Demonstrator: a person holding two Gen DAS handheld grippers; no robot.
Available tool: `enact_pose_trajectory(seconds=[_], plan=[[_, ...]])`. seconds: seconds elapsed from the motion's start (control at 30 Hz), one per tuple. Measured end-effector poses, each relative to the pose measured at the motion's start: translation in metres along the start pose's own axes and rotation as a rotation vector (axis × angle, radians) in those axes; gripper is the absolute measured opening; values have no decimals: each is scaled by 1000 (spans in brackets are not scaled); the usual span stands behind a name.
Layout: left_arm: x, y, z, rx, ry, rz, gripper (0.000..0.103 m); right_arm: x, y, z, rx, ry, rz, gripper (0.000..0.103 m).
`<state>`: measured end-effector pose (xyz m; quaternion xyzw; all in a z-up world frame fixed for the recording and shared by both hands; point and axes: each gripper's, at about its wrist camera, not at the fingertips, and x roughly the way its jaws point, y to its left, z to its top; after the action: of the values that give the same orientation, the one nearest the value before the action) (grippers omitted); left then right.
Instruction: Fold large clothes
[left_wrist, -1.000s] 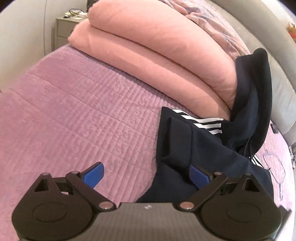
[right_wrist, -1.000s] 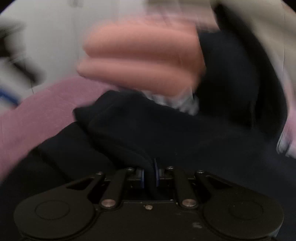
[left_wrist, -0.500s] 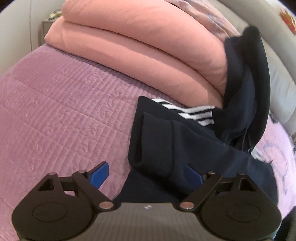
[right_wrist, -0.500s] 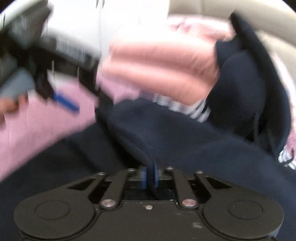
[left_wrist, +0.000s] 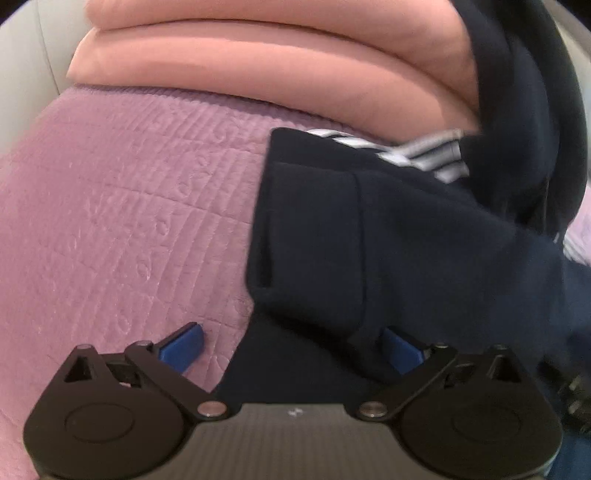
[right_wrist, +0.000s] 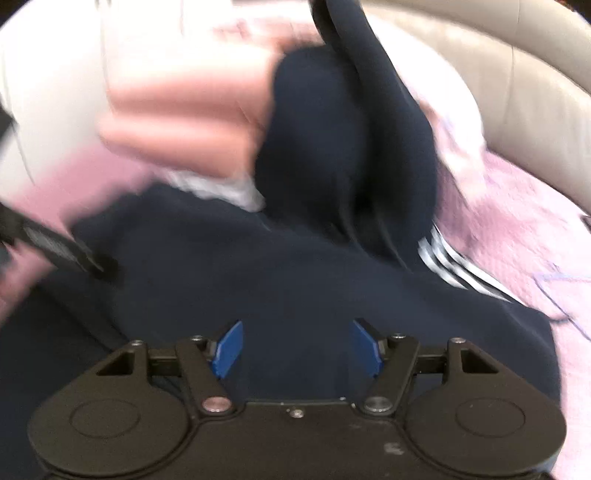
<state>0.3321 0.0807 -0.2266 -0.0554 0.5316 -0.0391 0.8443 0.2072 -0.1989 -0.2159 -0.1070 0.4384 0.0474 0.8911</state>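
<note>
A: Where is the garment you are folding?

B: The dark navy hooded sweatshirt with white stripes (left_wrist: 388, 236) lies on the bed's pink quilted cover (left_wrist: 122, 206), with its hood (left_wrist: 532, 110) propped up against the stack of folded salmon-pink blankets (left_wrist: 258, 62) at the far end. A folded sleeve end sits on top of the body, near the garment's left edge. White stripes (right_wrist: 458, 269) show on both sides of the hood.

A: What about your left gripper (left_wrist: 291, 345)?

B: Its blue-padded fingers (left_wrist: 183, 345) are wide apart and opening. The left one rests over the pink cover, just beside the garment's edge; the right one is partly tucked under a fold of navy cloth. Cloth lies between them, but the pads do not press on it.

A: And your right gripper (right_wrist: 297, 349)?

B: Its fingers (right_wrist: 229, 349) are opening too, with the navy cloth spread beneath and between them, not pinched. The view is blurred. At its left edge you can see part of the other gripper, black, over the sweatshirt. A beige padded headboard (right_wrist: 517, 81) curves behind the hood on the far right.
</note>
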Motion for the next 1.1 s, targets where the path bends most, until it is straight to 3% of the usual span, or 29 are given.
enact_pose_trajectory(seconds=[0.07,0.13,0.23,0.33,0.43,0.57,0.67,0.77,0.87,1.07,1.1], plan=[[-2,2,1,36,13,3,103,-7,-19,-19,98,-36,60,79],[-5,5,4,44,36,-1,103,-18,-27,-24,88,-11,62,79],[-14,13,14,0,106,-19,98,-30,-42,-15,130,40,38,78],[-35,15,34,-24,163,-17,96,-45,-68,5,185,39,85,78],[-65,9,63,27,165,21,96,-63,-85,46,163,-3,125,78],[-93,-7,128,49,159,19,96,-66,-101,127,92,-43,228,78],[-104,-24,161,58,120,12,100,-59,-100,184,78,-84,209,78],[-102,-36,162,37,112,-14,100,-50,-91,232,77,-172,211,79],[-91,-40,147,8,160,-63,99,-32,-71,268,48,-227,148,79],[-94,-17,111,-71,181,-157,98,29,-35,308,-54,-217,-11,77],[-98,-12,107,-74,180,-158,98,37,-33,308,-71,-216,-21,33]])
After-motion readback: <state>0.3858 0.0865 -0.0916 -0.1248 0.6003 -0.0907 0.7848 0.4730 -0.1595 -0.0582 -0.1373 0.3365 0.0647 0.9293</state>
